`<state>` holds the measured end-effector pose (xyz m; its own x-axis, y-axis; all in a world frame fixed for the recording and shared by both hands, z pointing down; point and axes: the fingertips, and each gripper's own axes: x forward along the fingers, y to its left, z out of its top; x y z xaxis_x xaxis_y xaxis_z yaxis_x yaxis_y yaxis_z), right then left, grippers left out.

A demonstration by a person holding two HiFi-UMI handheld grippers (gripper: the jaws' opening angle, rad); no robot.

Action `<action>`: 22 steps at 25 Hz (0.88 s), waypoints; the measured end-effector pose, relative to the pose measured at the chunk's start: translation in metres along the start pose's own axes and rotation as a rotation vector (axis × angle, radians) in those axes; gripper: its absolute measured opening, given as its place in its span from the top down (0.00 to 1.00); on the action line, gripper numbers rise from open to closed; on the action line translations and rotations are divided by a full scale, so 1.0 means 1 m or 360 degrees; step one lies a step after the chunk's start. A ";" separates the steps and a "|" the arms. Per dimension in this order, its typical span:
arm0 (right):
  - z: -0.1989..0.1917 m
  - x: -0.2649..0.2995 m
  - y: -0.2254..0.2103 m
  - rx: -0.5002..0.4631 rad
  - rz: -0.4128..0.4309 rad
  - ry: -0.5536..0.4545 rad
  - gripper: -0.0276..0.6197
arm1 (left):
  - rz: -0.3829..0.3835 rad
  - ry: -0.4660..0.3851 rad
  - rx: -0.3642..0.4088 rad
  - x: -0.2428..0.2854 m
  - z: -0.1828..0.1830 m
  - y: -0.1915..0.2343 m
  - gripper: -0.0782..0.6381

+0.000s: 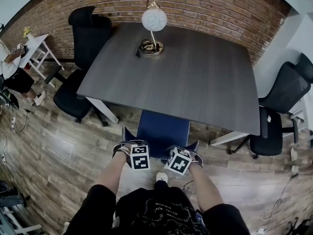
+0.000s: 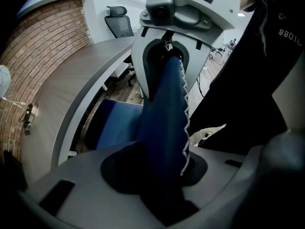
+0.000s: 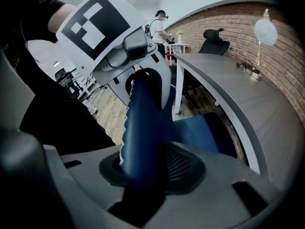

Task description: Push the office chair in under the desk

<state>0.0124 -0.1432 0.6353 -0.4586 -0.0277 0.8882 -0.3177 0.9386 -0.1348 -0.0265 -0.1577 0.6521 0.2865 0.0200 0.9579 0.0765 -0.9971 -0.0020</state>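
The blue office chair (image 1: 163,131) stands at the near edge of the dark grey desk (image 1: 195,77), its seat partly under the top. My left gripper (image 1: 131,153) and right gripper (image 1: 190,156) sit side by side on the top edge of the chair's backrest. In the left gripper view the blue backrest (image 2: 164,123) with white stitching runs between my left gripper's (image 2: 157,175) jaws, which are shut on it. In the right gripper view the same backrest edge (image 3: 143,123) is clamped in my right gripper (image 3: 143,173).
A globe lamp (image 1: 154,21) and a coiled cable stand at the desk's far side. Black office chairs sit at the left (image 1: 85,48) and right (image 1: 281,109) of the desk. A person (image 1: 12,67) and a white side table (image 1: 39,48) are at the far left. The floor is wood.
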 end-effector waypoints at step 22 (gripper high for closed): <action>0.004 -0.003 -0.029 0.0000 0.0003 0.0002 0.74 | 0.0035 0.0020 -0.0062 0.002 0.003 0.033 0.68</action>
<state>0.0195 -0.1723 0.6350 -0.4585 -0.0254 0.8883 -0.3166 0.9387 -0.1366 -0.0205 -0.1903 0.6530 0.2755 -0.0026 0.9613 0.0331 -0.9994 -0.0122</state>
